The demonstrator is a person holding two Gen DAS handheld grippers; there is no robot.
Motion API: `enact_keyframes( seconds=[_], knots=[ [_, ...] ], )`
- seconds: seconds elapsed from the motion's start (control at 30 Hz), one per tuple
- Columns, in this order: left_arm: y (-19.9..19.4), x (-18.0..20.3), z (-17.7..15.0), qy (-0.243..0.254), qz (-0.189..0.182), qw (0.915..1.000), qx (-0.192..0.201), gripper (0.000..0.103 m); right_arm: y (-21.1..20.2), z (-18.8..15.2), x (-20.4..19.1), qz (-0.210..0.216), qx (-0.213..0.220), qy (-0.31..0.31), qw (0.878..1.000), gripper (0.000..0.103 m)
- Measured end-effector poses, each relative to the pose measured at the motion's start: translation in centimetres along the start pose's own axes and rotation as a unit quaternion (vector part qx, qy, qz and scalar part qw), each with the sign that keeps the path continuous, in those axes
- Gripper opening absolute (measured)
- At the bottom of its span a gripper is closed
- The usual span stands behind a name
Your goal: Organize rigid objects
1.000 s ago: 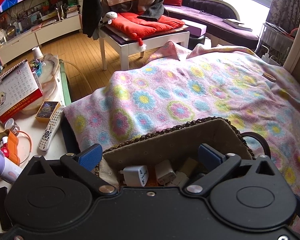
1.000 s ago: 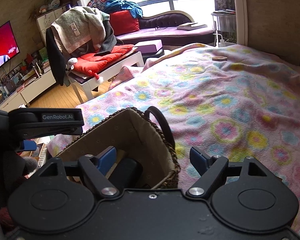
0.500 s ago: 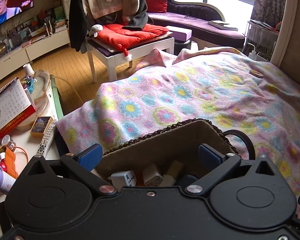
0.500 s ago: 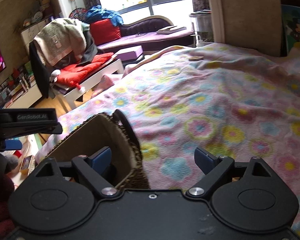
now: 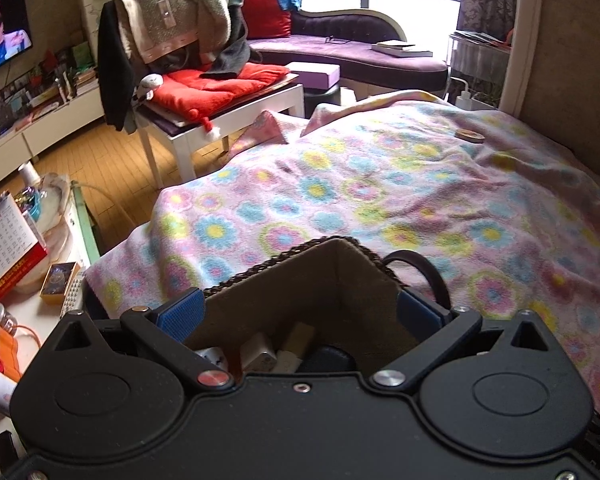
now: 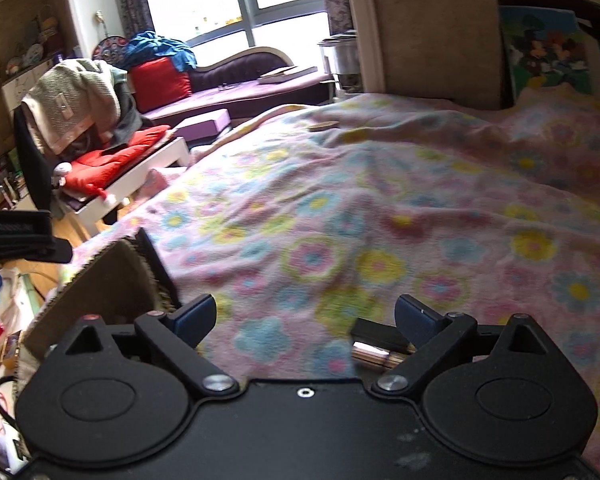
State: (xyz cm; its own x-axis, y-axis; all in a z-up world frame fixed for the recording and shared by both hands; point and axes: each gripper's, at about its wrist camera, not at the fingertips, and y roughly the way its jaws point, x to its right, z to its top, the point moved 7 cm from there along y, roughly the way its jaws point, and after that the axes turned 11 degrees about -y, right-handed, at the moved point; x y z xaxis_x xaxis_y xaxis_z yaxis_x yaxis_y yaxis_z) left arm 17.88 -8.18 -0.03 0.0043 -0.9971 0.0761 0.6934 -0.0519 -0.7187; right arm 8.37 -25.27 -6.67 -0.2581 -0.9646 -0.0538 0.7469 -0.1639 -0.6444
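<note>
On the bed, over a pink fleece blanket [image 5: 380, 200] patterned with blue and yellow flowers, I hold my left gripper [image 5: 300, 310] above a square woven basket [image 5: 300, 280] with a tan fabric lining and a dark loop handle [image 5: 424, 268] at its right side. My left fingers [image 5: 180, 312] are spread wide and grip nothing; their blue pads sit near the basket's two walls. Down inside the basket, just past my gripper body, lie small white and cream plug adapters [image 5: 260, 354] and a dark rounded object [image 5: 332, 360], crowded together and partly hidden from me.

My right gripper [image 6: 304, 320] hangs over the blanket just to the right of the same basket [image 6: 108, 280], whose lined wall and dark handle show at the left edge of that view. These fingers [image 6: 192, 318] are also wide apart and empty. Near my right fingertip, on the blanket, lie a flat black rectangular object [image 6: 376, 334] and a shiny metallic cylinder [image 6: 372, 356], touching or nearly touching each other; my gripper covers part of both, so I cannot tell what they are.

Far up the bed a small round tan disc [image 5: 469, 135] rests on the blanket, well apart from the basket.
</note>
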Motion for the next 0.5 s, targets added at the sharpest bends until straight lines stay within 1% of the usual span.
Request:
enact_keyframes(
  seconds=[0.3, 0.5],
  knots=[
    [-1.1, 4.8, -1.4, 0.058, -0.029, 0.9978, 0.012, 0.099, 0.7, -2.6, 5.2, -0.047, -0.015, 0.021, 0.999, 0.097],
    [-1.6, 8.2, -2.9, 0.092, -0.053, 0.9944, 0.005, 0.099, 1.2, -4.4, 8.4, -0.073, -0.027, 0.038, 0.996, 0.098]
  ],
)
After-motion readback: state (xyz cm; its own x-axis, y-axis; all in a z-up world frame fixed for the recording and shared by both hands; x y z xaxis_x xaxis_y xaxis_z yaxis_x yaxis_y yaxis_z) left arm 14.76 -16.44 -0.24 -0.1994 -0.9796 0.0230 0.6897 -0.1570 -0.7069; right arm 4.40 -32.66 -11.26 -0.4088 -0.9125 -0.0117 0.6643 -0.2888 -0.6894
